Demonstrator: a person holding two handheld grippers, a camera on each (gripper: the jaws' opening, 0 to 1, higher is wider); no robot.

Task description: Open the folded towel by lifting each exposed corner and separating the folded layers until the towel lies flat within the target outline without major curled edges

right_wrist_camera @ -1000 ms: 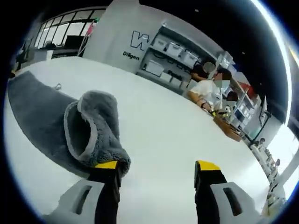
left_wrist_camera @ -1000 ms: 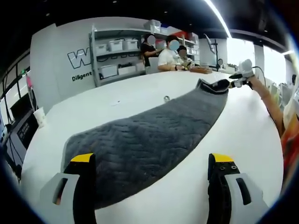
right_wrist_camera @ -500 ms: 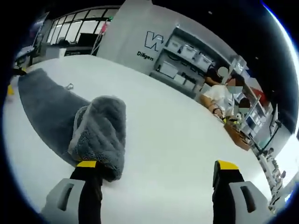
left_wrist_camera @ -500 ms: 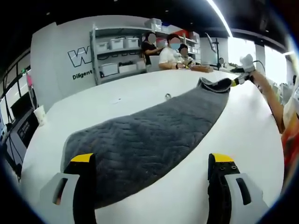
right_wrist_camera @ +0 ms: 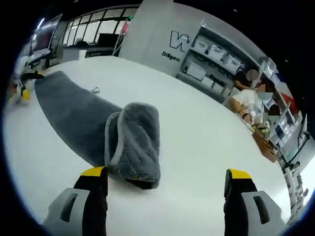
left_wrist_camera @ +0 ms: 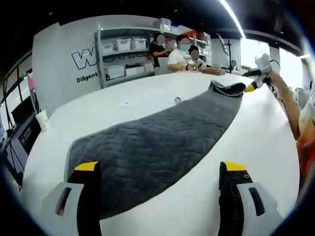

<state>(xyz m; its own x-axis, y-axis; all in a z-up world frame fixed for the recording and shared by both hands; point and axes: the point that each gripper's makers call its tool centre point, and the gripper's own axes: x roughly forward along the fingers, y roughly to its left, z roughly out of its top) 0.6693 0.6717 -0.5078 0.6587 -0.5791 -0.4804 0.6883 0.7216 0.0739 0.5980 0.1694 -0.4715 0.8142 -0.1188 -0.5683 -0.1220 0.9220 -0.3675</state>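
My left gripper (left_wrist_camera: 160, 169): jaws wide over the towel (left_wrist_camera: 157, 140) | my right gripper (right_wrist_camera: 165, 177): jaws wide, empty, beside towel's folded end (right_wrist_camera: 135, 142), ready to unfold it flat.

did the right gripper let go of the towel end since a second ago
Yes. The right gripper now sits open and clear of the towel's folded end, which rests on the table.

Left gripper (left_wrist_camera: 160, 172): jaws spread wide, yellow-tipped, nothing between them, pointing forward and level in the left gripper view. Right gripper (right_wrist_camera: 167, 179): jaws likewise wide apart, empty, in the right gripper view. In the left gripper view the right gripper (left_wrist_camera: 256, 81) appears far off at upper right, held by the person's hand (left_wrist_camera: 271, 78), with the forearm (left_wrist_camera: 290, 110) stretched out behind it.
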